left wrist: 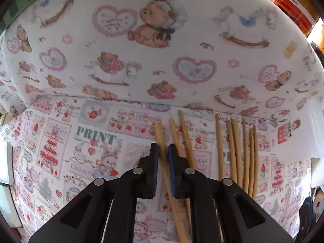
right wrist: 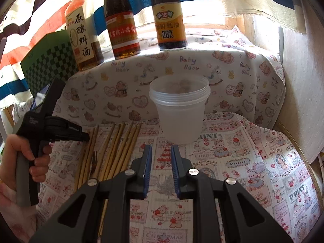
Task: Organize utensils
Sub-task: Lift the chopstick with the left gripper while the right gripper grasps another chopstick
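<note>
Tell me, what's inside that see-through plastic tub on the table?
Nothing that shows: the plastic tub, apparently a few nested together, looks empty through its cloudy wall. The chopsticks lie beside it on the tablecloth. Its floor cannot be seen clearly.

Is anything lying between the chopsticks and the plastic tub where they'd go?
Nothing visible. Only bare printed cloth lies between the chopsticks and the plastic tub. The left tongs are closed on one chopstick.
</note>
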### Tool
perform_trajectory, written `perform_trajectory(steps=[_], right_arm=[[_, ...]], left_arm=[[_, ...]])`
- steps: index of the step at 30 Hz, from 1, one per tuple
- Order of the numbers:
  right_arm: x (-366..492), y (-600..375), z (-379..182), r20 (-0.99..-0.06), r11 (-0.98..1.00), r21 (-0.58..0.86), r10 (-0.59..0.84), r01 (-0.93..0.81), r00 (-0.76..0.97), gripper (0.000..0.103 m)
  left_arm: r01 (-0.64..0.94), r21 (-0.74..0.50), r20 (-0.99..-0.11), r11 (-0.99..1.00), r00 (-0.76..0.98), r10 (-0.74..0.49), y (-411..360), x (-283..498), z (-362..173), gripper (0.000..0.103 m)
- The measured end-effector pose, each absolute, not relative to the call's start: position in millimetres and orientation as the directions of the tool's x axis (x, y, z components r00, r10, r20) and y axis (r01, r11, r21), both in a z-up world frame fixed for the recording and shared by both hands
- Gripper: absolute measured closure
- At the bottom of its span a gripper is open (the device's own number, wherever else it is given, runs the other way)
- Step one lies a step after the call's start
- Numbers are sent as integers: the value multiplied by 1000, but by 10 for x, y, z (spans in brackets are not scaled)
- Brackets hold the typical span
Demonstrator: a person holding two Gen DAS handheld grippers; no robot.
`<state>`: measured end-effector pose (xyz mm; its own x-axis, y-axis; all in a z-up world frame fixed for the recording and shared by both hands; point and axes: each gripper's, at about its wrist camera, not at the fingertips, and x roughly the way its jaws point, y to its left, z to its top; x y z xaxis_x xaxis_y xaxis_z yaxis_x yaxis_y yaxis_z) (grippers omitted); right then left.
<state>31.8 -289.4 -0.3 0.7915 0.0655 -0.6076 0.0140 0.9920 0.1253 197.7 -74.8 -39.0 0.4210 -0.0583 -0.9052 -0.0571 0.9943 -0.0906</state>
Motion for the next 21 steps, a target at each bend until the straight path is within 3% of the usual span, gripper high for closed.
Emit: perform_trajectory(steps=[5,8,10,16,21], right_arm=[[347,-2830,-85,-673,980,195,169,-48,720,86],[325,-2750,-136,-705,991,133,97,-3,703,86],[309,-2679,-164,-714,983,176,168,-57,680,86],[282,-2533,-283,-757,974,196,222,-111,614,86],[285,-2420,-402,-797,974,188,225,-124,561,86]], left_arm=[[-17,-36,-904,999,427,-25,-991,2211,-393,93],[-15,7,-897,1000,442,13,-1101,2228,-368,96],[3,-6,-889,1000,458,-7,-1142,2195,-188,97],[35,-115,-700,993,706,-106,-1116,1419,1002,97],[8,-123,-516,992,853,-70,-875,869,1699,97]])
